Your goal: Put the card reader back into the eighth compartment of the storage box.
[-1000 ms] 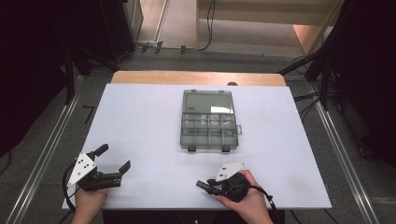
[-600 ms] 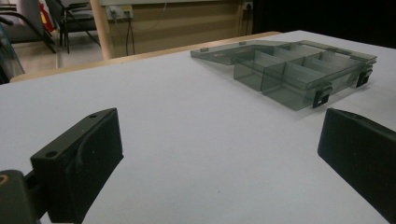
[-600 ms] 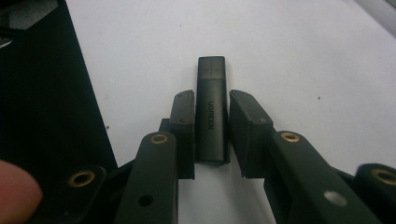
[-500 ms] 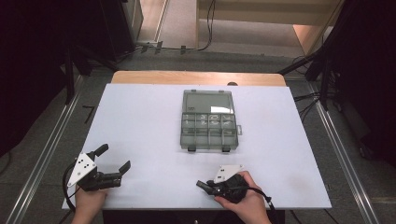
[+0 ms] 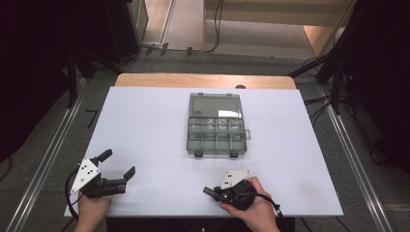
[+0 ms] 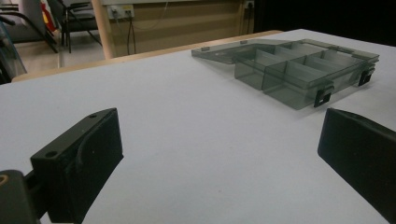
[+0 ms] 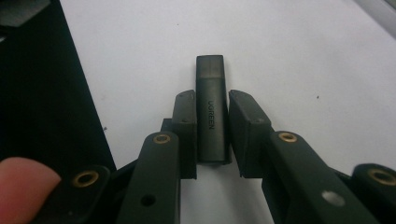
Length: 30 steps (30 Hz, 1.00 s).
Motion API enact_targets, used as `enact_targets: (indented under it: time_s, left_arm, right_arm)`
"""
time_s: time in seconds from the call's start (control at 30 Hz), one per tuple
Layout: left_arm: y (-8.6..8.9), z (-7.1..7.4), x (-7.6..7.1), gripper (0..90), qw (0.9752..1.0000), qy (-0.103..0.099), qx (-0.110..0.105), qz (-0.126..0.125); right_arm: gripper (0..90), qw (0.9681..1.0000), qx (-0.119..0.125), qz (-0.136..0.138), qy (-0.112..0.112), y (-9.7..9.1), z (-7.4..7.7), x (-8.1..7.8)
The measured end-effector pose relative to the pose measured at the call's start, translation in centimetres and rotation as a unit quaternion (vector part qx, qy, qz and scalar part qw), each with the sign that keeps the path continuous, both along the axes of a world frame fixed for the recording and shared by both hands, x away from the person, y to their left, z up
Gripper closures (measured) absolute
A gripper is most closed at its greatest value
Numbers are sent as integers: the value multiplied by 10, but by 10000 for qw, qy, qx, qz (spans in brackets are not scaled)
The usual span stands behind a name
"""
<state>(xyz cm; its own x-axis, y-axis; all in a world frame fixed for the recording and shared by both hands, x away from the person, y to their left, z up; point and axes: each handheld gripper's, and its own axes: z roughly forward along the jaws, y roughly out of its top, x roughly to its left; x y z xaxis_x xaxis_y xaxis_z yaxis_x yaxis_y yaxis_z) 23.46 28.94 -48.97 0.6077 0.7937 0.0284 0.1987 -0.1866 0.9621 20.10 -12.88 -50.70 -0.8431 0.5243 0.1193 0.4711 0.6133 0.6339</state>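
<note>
White desk [image 5: 145, 121] surface, wooden edge at the far side, dark floor around it. My right claw [image 7: 211, 122] sits at the near edge, jaws clenched on a dark UGREEN USB stick [image 7: 211, 100] that lies flat on the desk, its capped end sticking out beyond the jaw tips. My left claw [image 5: 117, 164] rests near the near-left corner, jaws spread wide, grasping nothing. Farther out, mid-desk, lies a smoky transparent compartment box [image 5: 215, 124], lid closed.
</note>
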Motion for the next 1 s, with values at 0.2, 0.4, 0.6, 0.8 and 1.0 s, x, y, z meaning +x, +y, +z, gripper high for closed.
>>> enact_targets:
  time_s: [0.2, 0.4, 0.6, 0.8, 1.0]
  left_arm:
    - [0, 0, 0, 1, 10000, -4, -11, 3]
    - [0, 0, -1, 1, 10000, -8, -22, -2]
    - [1, 0, -1, 1, 10000, -1, -23, 5]
    - [0, 0, -1, 1, 10000, 4, -26, 13]
    - [1, 0, -1, 2, 10000, 12, -31, 15]
  right_arm:
    - [714, 10000, 30, 78, 2, 0, 3, 2]
    - [714, 9999, 113, 77, -13, 0, 9, 5]
    - [714, 9999, 146, 58, -68, -1, 14, 6]
    - [714, 9997, 185, 61, -121, -3, 19, 8]
    - [714, 9996, 219, 75, -139, -2, 21, 10]
